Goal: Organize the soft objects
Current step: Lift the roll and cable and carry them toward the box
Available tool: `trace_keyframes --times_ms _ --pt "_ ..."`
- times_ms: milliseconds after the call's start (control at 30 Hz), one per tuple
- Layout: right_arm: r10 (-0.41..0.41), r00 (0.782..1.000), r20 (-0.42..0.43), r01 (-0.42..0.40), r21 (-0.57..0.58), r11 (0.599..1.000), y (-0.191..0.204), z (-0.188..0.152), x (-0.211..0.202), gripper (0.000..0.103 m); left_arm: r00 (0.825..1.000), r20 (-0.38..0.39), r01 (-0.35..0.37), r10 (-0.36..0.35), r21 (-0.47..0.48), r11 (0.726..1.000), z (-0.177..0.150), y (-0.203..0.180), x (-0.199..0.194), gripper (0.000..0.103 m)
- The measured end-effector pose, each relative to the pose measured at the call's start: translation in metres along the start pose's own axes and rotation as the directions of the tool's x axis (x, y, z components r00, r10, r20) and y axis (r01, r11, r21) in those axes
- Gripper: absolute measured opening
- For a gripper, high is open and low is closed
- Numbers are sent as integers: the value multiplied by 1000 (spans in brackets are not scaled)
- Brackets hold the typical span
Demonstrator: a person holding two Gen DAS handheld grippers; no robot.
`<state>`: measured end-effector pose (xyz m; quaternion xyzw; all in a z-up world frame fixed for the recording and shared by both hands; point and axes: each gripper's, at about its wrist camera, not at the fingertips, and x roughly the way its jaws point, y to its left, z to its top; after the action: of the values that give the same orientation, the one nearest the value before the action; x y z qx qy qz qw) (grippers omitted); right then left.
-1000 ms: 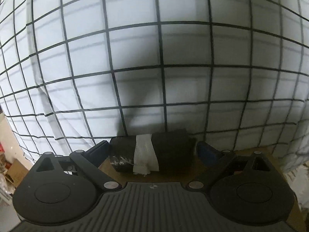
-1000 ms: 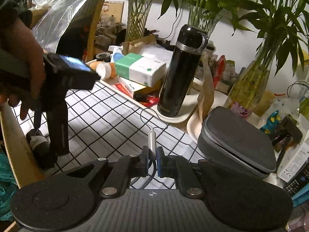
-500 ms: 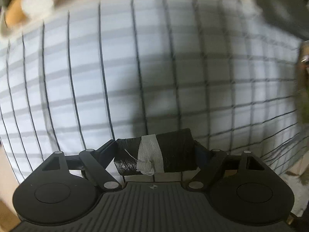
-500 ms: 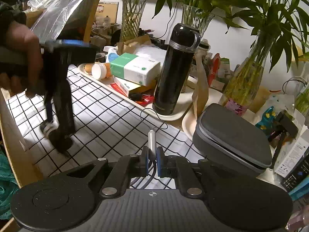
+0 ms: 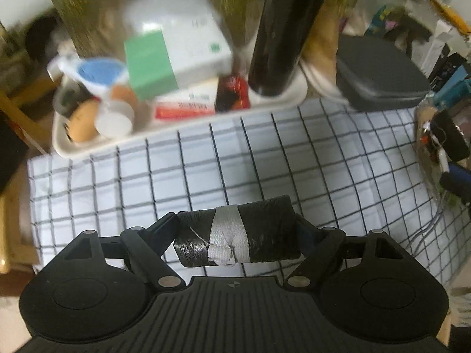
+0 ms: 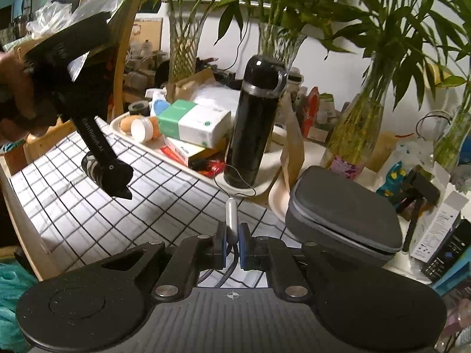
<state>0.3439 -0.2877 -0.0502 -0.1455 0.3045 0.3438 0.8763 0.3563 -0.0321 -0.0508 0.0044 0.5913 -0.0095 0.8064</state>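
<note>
The left gripper point(image 5: 237, 232) clamps a black roll point(image 5: 235, 236) bound with a grey band, held up clear above the checked cloth point(image 5: 265, 153). The right gripper point(image 6: 232, 242) pinches a silver-tipped cable point(image 6: 231, 214) just beside the grey case point(image 6: 344, 211), with the black flask point(image 6: 253, 123) beyond.

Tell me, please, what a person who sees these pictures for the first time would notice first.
Probably the black roll with a white band, clamped between the left gripper fingers above the checked cloth. Next, the tall black flask on the tray behind, and the right gripper pinching a cable plug.
</note>
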Motion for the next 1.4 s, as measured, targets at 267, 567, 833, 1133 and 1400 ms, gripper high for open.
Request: trace_keyframes --times_ms 267,567,833,1133,1400 --pt "57 994 93 -70 142 987 -8 15 -40 10 982 184 -43 34 49 998 -18 -6 -50 82" --pt "171 973 158 -203 216 955 2 10 -72 10 950 311 -42 20 64 997 -43 -12 -83 82" --pt "227 963 147 -255 216 943 19 -4 -88 10 921 389 -30 -3 79 996 -69 -13 -113 82" --pt "347 936 66 -350 47 935 59 -17 -105 10 895 446 -23 -23 98 995 -104 -14 -140 82" --pt "361 933 -3 -360 -35 932 79 -29 -117 10 884 465 0 -48 104 995 -132 -7 -152 82"
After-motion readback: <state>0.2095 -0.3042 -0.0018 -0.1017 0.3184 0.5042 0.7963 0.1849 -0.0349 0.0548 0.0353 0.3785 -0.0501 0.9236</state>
